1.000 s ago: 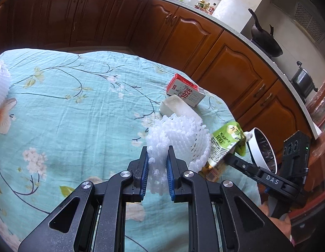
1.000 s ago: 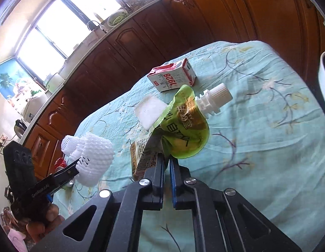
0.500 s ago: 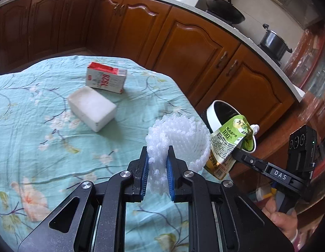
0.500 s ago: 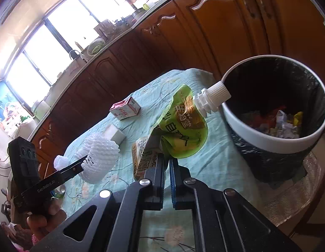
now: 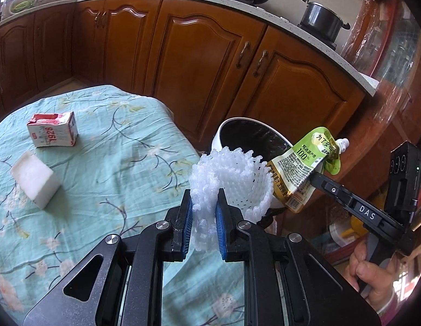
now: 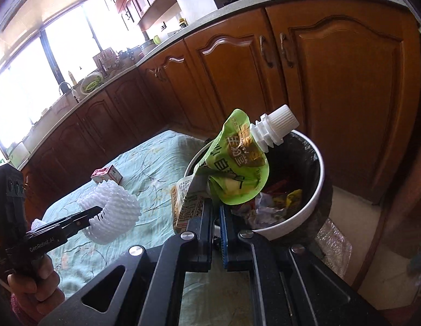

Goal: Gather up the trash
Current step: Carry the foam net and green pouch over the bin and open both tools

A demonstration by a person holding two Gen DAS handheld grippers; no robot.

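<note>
Both hands have swung away from the table's middle toward the trash bin [image 6: 316, 190], which now sits just beyond the fingertips. Clenched on the green spout pouch [image 6: 234, 171], the right hand-held gripper [image 6: 215, 217] holds it at the bin's near rim, long axis pointing up and away, nearer the bin than its partner. Beside it, over the table [image 5: 101, 168] edge, the left hand-held gripper [image 5: 203, 217] pinches the white foam net [image 5: 234, 179].
</note>
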